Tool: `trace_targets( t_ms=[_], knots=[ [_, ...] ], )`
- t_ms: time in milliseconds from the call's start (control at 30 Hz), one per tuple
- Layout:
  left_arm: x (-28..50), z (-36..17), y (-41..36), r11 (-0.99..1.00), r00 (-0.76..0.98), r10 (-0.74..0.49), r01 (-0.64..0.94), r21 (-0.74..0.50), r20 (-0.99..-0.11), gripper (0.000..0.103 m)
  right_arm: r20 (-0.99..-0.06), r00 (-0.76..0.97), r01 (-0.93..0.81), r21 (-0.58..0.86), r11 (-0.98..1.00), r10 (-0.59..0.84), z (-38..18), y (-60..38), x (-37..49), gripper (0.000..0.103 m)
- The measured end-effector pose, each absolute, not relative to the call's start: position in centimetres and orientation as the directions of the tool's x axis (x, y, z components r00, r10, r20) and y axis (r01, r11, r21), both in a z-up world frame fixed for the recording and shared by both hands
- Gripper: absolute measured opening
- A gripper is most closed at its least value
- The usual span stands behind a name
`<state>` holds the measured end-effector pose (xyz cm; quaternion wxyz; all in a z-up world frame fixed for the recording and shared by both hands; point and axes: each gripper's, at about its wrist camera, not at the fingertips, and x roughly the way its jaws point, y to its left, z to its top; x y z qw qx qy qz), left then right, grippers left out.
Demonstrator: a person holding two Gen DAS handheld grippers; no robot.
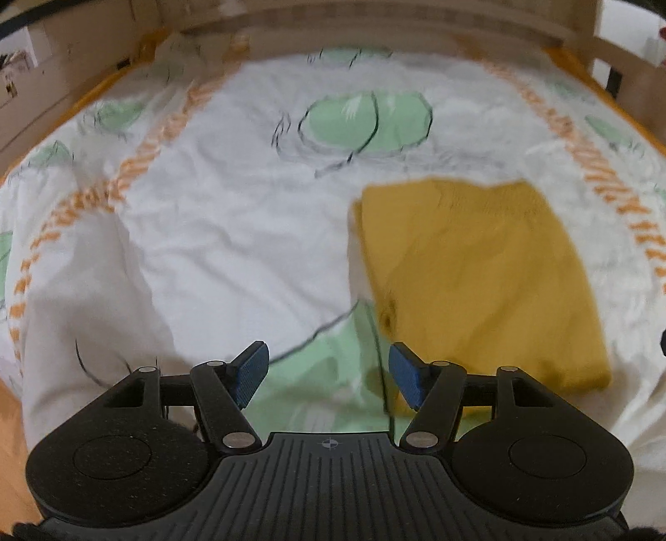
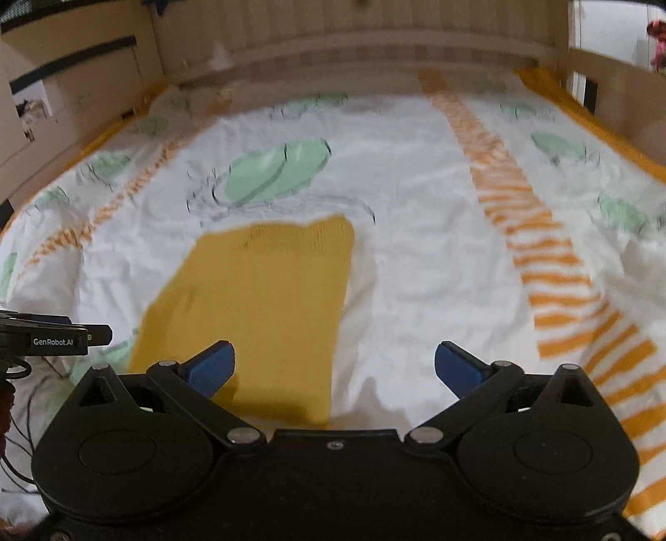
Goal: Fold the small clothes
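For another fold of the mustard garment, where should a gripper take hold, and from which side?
Judging loosely: pinch a near corner of the mustard garment, coming in low from the near edge. It lies flat as a folded rectangle on the bedsheet, so only edges offer purchase.

mustard-yellow knit garment (image 1: 474, 274) folded into a flat rectangle; lies on the patterned white bedspread (image 1: 233, 216)

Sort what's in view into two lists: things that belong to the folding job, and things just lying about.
Belongs to the job:
- mustard garment, lying folded on the bed
- left hand-held gripper, open
- right hand-held gripper, open

Just there:
- printed bed cover
- wooden headboard
- cables
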<state>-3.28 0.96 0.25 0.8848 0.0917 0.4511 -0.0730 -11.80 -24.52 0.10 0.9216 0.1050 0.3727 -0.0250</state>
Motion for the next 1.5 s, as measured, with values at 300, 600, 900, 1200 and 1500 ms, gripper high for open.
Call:
trace_targets(
  t_ms=[300,600,900,1200,1500],
  knots=[
    [-4.0,-1.8,1.4,0.977,0.52,-0.026,0.193,0.088,-0.854,0.062,-0.756,0.648,0.133,0.223,0.966,0.085,-2.4,-23.8,-12.3,0.102],
    [-4.6,-2.4,1.3,0.978,0.493,-0.043,0.199,0.065,-0.869,0.062,-0.765,0.638,0.127,0.21,0.969,0.082,-2.5,-23.6,-12.4,0.102],
    [-5.3,-2.0,1.0,0.978,0.502,-0.053,0.202,0.057,-0.863,0.062,-0.756,0.649,0.094,0.194,0.976,0.088,-2.1,-23.0,-12.4,0.102],
    [-6.2,-1.3,0.5,0.977,0.524,-0.066,0.209,0.053,-0.849,0.062,-0.721,0.689,0.089,0.185,0.979,0.073,-1.1,-22.8,-12.8,0.102],
    [-6.7,-0.9,0.4,0.977,0.532,-0.083,0.21,0.036,-0.843,0.062,-0.711,0.701,0.107,0.181,0.978,0.055,-0.8,-22.9,-13.1,0.102]
  ],
)
